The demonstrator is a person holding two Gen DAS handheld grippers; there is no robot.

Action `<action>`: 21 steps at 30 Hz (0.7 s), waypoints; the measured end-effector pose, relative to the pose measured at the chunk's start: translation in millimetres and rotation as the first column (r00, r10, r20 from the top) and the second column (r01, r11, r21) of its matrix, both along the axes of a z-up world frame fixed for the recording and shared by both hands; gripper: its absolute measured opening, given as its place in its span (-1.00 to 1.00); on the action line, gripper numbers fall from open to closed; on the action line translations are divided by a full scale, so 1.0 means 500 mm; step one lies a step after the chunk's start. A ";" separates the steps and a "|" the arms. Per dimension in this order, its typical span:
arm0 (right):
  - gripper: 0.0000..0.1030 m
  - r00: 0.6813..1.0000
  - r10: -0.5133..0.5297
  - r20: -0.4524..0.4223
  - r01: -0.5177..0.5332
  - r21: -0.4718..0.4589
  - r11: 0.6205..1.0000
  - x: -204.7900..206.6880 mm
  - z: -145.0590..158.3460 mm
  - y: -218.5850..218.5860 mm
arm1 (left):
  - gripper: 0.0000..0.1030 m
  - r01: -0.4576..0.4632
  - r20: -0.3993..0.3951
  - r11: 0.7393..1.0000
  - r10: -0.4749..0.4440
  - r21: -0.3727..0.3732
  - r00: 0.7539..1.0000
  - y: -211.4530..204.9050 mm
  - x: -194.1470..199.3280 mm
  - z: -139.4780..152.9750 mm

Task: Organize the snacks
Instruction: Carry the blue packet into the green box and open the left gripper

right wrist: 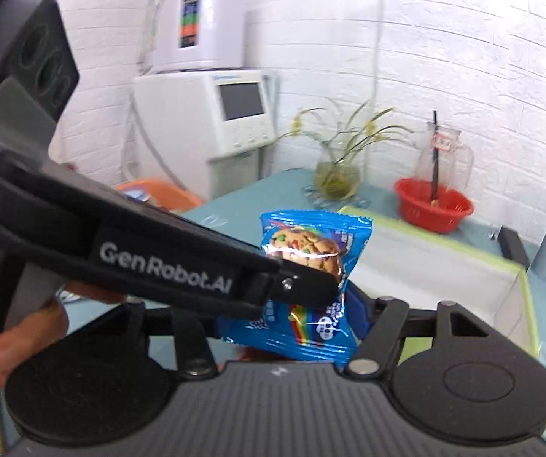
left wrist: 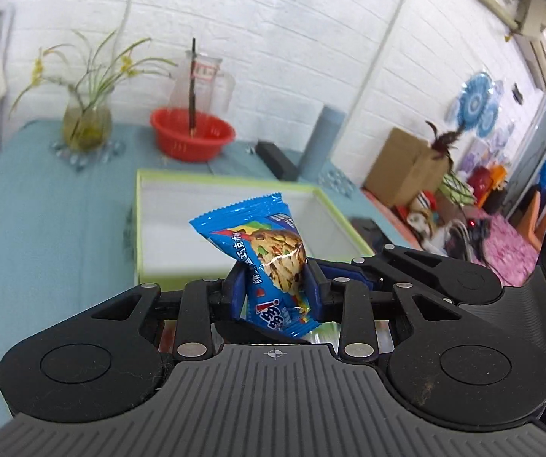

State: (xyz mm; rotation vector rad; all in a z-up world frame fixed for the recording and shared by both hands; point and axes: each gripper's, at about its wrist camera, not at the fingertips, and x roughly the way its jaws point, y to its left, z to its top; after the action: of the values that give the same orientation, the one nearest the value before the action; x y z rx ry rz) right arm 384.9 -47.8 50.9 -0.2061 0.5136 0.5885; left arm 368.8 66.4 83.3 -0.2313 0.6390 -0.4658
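In the left wrist view my left gripper [left wrist: 274, 285] is shut on the middle of a blue cookie packet [left wrist: 265, 243], which stands upright above the fingers. Beyond it lies an open white box with a green rim [left wrist: 137, 228]. The right gripper's black body [left wrist: 463, 278] sits close on the right. In the right wrist view a blue cookie packet [right wrist: 303, 331] is held between my right gripper's [right wrist: 293, 320] fingers. The left gripper's finger [right wrist: 303, 285] crosses in front of it. Whether the cookie-printed part above that finger is the same packet, I cannot tell. The box rim [right wrist: 444, 243] lies behind.
On the teal tablecloth [left wrist: 44, 209] behind the box stand a red bowl [left wrist: 193, 137], a glass vase with a plant [left wrist: 86, 125], a glass jug [left wrist: 204, 80], a grey cylinder [left wrist: 320, 144] and a black block [left wrist: 276, 158]. A person's hand [right wrist: 6, 342] holds the left gripper.
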 end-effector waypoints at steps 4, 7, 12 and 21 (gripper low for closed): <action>0.35 0.997 -0.023 -0.070 0.020 -0.038 0.999 0.137 -0.024 0.003 | -0.82 -0.014 -0.075 1.000 0.014 -0.001 0.997 -0.008 0.164 -0.031; 0.36 0.991 -0.017 -0.136 0.011 -0.047 0.999 0.180 -0.061 -0.019 | -0.82 -0.016 -0.124 1.000 0.018 0.018 0.992 -0.012 0.239 -0.079; 0.63 0.981 0.019 -0.193 -0.030 -0.052 0.998 0.210 -0.131 -0.014 | -0.48 -0.050 -0.133 0.993 0.064 0.110 0.989 -0.025 0.285 -0.134; 0.99 0.997 -0.061 -0.037 0.059 -0.047 0.997 0.135 -0.059 -0.085 | 0.32 -0.148 0.064 0.982 0.141 0.115 0.988 -0.029 0.166 -0.047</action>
State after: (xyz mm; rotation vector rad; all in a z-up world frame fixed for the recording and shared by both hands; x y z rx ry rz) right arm 452.5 -90.3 21.2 -0.2226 0.5687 0.5231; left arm 451.8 51.7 60.0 -0.1498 0.5888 -0.2923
